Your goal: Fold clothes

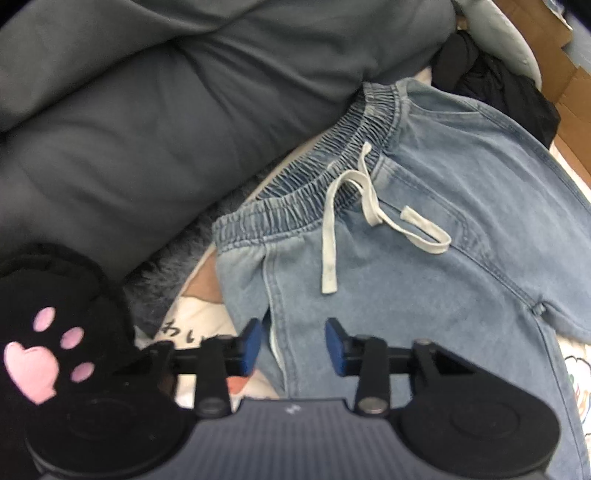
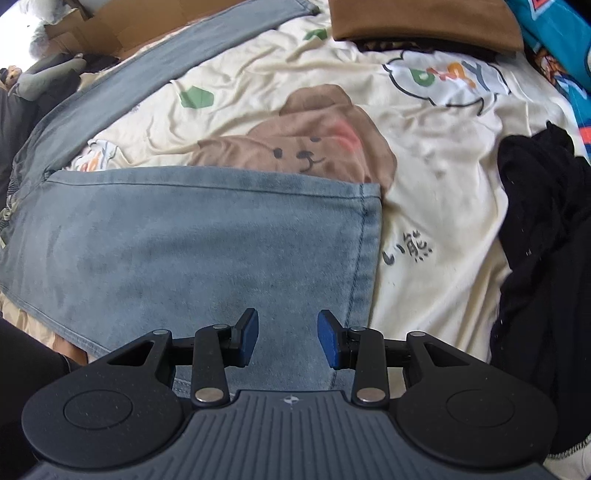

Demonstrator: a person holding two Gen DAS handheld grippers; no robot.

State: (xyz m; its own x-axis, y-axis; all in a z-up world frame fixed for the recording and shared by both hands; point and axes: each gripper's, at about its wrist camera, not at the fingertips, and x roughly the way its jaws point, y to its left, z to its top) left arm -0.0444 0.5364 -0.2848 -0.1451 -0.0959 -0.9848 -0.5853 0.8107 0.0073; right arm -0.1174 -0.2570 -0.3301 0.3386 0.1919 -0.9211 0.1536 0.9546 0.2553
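Observation:
Light blue denim pants (image 1: 461,229) lie flat on the bed, with an elastic waistband (image 1: 314,177) and a white drawstring (image 1: 330,243). My left gripper (image 1: 293,347) points down over the pants' side seam just below the waist. It is open, and the denim shows in the gap between its blue pads. In the right wrist view one pant leg (image 2: 177,251) lies across the sheet and ends in a stitched hem (image 2: 364,258). The other leg (image 2: 147,74) runs away to the upper left. My right gripper (image 2: 288,341) hovers open above the leg, near the hem, and grips nothing.
A cream bed sheet (image 2: 424,155) with a bear print lies under the pants. A grey quilt (image 1: 147,110) bulges beside the waistband. A black paw-print plush (image 1: 48,350) is by the left gripper. Black clothes (image 2: 546,258) lie to the right, a brown folded item (image 2: 424,18) at the far edge, and cardboard (image 1: 569,92) beyond.

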